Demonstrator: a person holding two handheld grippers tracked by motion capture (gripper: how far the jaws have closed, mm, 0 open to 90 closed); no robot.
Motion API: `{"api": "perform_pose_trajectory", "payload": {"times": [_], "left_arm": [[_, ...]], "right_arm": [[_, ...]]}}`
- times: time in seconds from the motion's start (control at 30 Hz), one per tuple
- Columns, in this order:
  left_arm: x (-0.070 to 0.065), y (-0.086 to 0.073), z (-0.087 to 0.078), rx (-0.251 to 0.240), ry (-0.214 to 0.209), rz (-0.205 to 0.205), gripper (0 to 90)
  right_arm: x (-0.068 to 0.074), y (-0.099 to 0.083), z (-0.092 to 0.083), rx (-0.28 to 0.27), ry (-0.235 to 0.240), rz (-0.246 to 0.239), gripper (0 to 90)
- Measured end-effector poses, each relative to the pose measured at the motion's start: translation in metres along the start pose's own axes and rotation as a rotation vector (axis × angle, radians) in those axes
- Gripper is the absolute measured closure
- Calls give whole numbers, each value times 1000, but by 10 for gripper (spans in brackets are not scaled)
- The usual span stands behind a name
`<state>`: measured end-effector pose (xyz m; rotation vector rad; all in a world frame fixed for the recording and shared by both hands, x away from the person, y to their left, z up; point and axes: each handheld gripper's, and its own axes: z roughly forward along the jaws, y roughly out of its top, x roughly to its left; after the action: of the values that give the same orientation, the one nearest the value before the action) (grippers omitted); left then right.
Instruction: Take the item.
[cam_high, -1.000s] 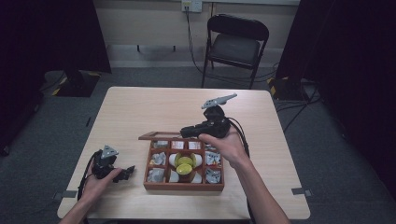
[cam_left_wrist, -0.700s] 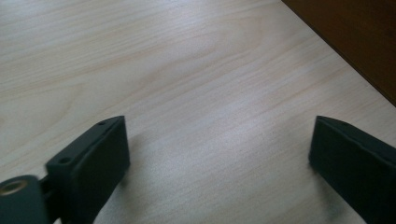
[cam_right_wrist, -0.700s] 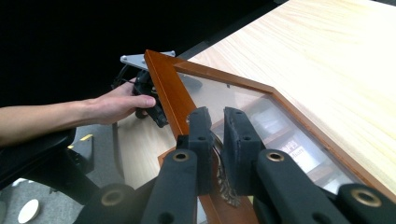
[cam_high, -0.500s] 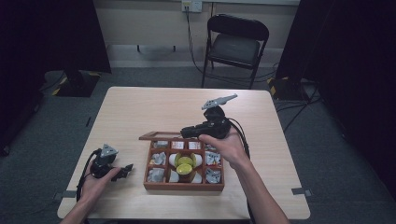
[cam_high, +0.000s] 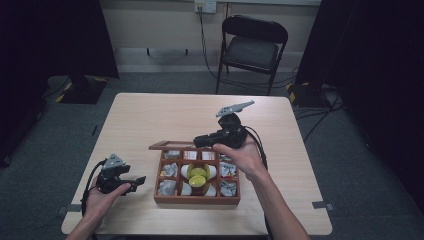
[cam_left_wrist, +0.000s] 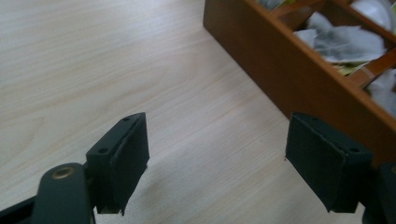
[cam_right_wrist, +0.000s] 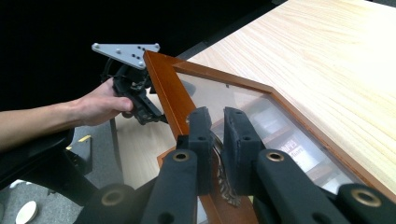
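Observation:
A wooden compartment box (cam_high: 195, 200) holds tea bags (cam_high: 170, 170) and a yellow-green item (cam_high: 197, 176) at its centre. My right gripper (cam_high: 197, 141) is shut on the front edge of the box's glass lid (cam_high: 172, 145) and holds it raised; in the right gripper view its jaws (cam_right_wrist: 217, 130) clamp the lid's wooden frame (cam_right_wrist: 163, 88). My left gripper (cam_high: 140, 180) hovers just above the table, left of the box. Its jaws (cam_left_wrist: 217, 172) have just been closing but stand apart with nothing between them. The box wall (cam_left_wrist: 280, 79) lies close on their right.
The light wooden table (cam_high: 150, 115) is bare behind and to the left of the box. A black folding chair (cam_high: 252, 45) stands beyond the far edge. Cables trail from both grippers.
My left gripper has risen slightly and its jaws have narrowed. The right gripper still holds the lid in the same place.

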<state>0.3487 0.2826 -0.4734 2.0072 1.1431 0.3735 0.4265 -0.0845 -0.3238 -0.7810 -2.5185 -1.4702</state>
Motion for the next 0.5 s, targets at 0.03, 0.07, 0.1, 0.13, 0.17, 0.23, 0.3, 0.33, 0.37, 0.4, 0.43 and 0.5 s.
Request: {"api": "perform_pose_trajectory", "payload": {"times": [0.03,0.07,0.1,0.13,0.17,0.23,0.3,0.33,0.37,0.4,0.43,0.5], "left_arm": [[-3,2,-2,-8,-22,9,226],[-3,2,-2,-8,-22,9,233],[-8,5,-6,-50,-23,27,244],[-11,6,-9,-71,-32,33,260],[-14,8,-11,-89,-37,43,268],[-19,10,-14,-118,-47,60,272],[-24,11,-16,-136,-66,79,276],[-26,12,-17,-141,-72,87,277],[-29,13,-17,-144,-82,93,276],[-31,14,-16,-147,-91,97,277],[-33,14,-16,-137,-78,102,284],[-36,15,-14,-128,-94,100,293]], "right_arm": [[0,0,0,1,0,3,820],[0,0,0,1,0,3,820],[0,0,0,1,-2,5,820],[0,0,0,0,-3,5,820],[0,0,0,0,-3,5,820],[0,0,0,0,-3,5,820],[0,1,0,0,-3,5,820],[0,1,0,0,-3,5,820],[0,0,0,0,-3,5,820],[0,0,0,0,-3,5,820],[0,1,0,0,-3,5,820],[0,1,0,0,-3,5,820]]}}
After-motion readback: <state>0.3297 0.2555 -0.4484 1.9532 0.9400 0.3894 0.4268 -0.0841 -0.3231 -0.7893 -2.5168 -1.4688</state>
